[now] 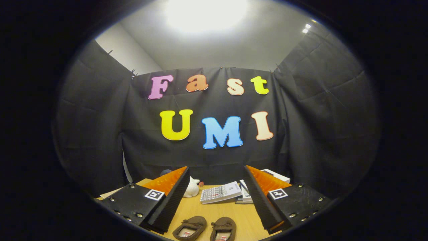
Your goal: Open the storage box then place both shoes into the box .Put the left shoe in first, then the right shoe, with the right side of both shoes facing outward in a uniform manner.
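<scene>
Two small brown moccasin shoes lie side by side on the wooden table, toes pointing away from me: the left-hand shoe [190, 227] and the right-hand shoe [223, 229]. They sit low between my two fingers. My gripper [215, 174] is open, its black ribbed pads with orange backs spread wide above the table, nothing held. A white box [276, 175] shows partly behind the right finger [264, 197]; I cannot tell whether it is the storage box.
Beyond the shoes lie a book with a printed cover [220, 192] and more booklets [245, 195] beside it. A small white figurine [192, 188] stands behind the left finger [167, 201]. Black cloth walls close in the table's far side.
</scene>
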The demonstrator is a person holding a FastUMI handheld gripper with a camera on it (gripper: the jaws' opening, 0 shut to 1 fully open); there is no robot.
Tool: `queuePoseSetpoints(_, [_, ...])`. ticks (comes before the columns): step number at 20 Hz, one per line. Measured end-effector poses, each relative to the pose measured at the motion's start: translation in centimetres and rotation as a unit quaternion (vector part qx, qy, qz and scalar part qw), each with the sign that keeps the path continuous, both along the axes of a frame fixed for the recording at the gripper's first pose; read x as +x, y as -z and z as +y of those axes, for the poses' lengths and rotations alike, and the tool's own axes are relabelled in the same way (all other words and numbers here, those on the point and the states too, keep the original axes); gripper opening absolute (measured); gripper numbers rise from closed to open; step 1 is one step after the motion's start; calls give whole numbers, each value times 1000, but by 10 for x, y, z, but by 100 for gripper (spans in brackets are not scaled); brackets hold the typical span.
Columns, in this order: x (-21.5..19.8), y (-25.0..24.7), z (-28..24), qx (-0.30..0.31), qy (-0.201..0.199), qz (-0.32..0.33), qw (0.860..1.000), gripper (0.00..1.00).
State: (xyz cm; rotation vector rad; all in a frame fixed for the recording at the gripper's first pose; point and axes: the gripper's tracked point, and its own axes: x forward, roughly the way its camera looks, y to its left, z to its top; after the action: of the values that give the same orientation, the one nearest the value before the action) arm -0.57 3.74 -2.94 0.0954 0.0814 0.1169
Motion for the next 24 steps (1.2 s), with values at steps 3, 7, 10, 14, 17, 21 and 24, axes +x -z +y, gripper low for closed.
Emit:
queuePoseSetpoints(3, [-1,13,15,39,-20,23,999,98])
queuePoseSetpoints(7, [1,32,32,107,-33,61,992,98])
queuePoseSetpoints(10, [2,52,48,163,-42,97,981,98])
queuePoseSetpoints(14, [2,86,62,246,-35,157,956,98])
queuePoseSetpoints(17, [-2,111,76,290,-31,204,935,97])
queuePoseSetpoints(21, [-7,135,103,319,-49,248,913,97])
queuePoseSetpoints(24, [-13,152,129,326,-74,273,902,97])
